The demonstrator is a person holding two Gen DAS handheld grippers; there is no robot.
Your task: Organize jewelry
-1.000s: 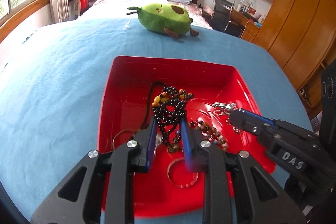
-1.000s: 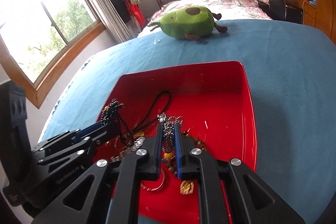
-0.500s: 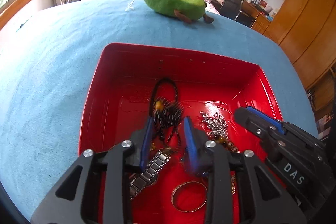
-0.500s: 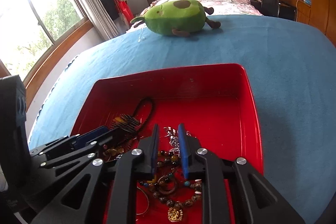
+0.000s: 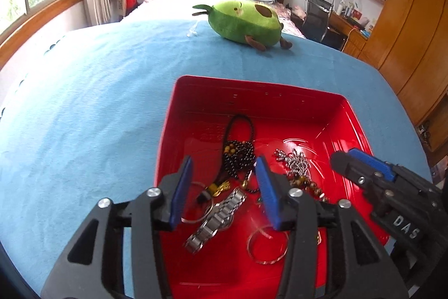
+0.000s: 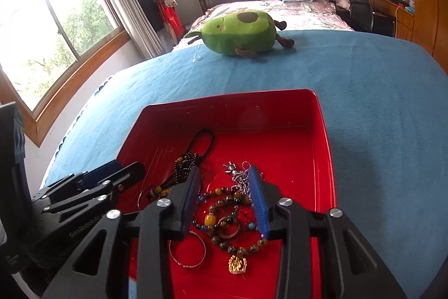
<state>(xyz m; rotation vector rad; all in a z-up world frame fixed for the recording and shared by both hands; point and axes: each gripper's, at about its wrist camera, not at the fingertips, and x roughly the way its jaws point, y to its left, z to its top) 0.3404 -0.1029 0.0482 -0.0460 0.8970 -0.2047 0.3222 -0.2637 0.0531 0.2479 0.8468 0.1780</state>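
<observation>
A shallow red metal tray [image 5: 179, 108] on a blue cloth holds tangled jewelry. The left gripper [image 5: 224, 184] hangs wide open and empty above a black bead necklace [image 5: 238, 153], whose length runs away from the jaws. The right gripper [image 6: 224, 198], also wide open and empty, straddles a multicoloured bead bracelet [image 6: 224, 217].

Right claw [image 5: 361, 167] "DAS"; left claw [image 6: 117, 173] probably "GenRobot.AI".

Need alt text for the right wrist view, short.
Open right gripper hovers over a red tray of tangled jewelry: multicolored bead bracelet, black bead necklace, silver chain. Left gripper enters at left; a green avocado plush lies on the blue cloth beyond.
</observation>
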